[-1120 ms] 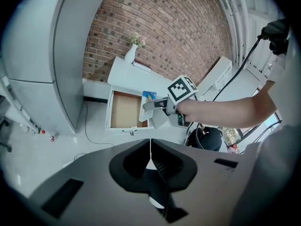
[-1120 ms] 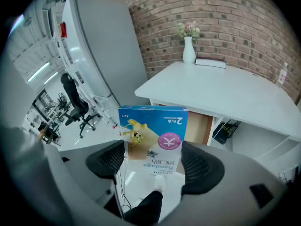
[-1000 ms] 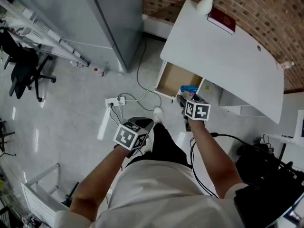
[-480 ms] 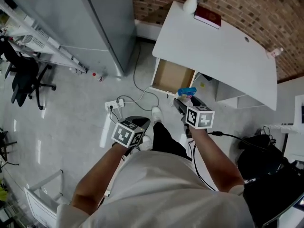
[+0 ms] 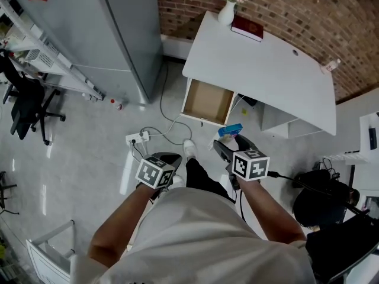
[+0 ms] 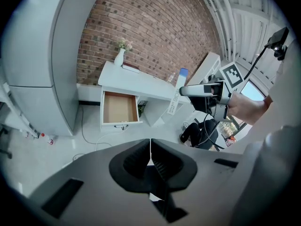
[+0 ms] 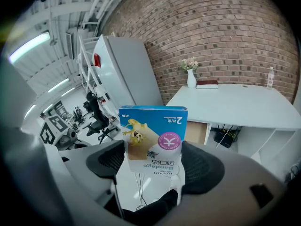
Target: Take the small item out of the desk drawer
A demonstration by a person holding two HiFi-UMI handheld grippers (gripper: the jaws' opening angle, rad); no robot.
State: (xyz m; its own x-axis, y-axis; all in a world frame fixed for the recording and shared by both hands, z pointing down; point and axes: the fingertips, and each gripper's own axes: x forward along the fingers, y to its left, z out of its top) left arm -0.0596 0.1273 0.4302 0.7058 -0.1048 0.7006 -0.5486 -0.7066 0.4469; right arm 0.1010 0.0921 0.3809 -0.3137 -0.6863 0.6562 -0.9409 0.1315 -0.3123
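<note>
A small blue and white bandage box (image 7: 153,138) stands between the jaws of my right gripper (image 7: 155,163), which is shut on it. In the head view the box (image 5: 230,129) sits at the tip of the right gripper (image 5: 228,142), held out in front of the open, empty wooden drawer (image 5: 207,102) of the white desk (image 5: 266,81). The left gripper view shows the same drawer (image 6: 119,108) and the box (image 6: 178,89) off to the right. My left gripper (image 6: 150,161) is shut on nothing and hangs low by my left side (image 5: 159,170).
On the desk's back edge stand a white vase with flowers (image 5: 227,10) and a red book (image 5: 247,28). A grey cabinet (image 5: 100,34) stands left of the desk. A power strip and cables (image 5: 142,137) lie on the floor, a black office chair (image 5: 23,105) at far left.
I have stepped back from the desk, so desk and drawer sit farther away. The right gripper has drawn the box away from the drawer. The left gripper has stayed low.
</note>
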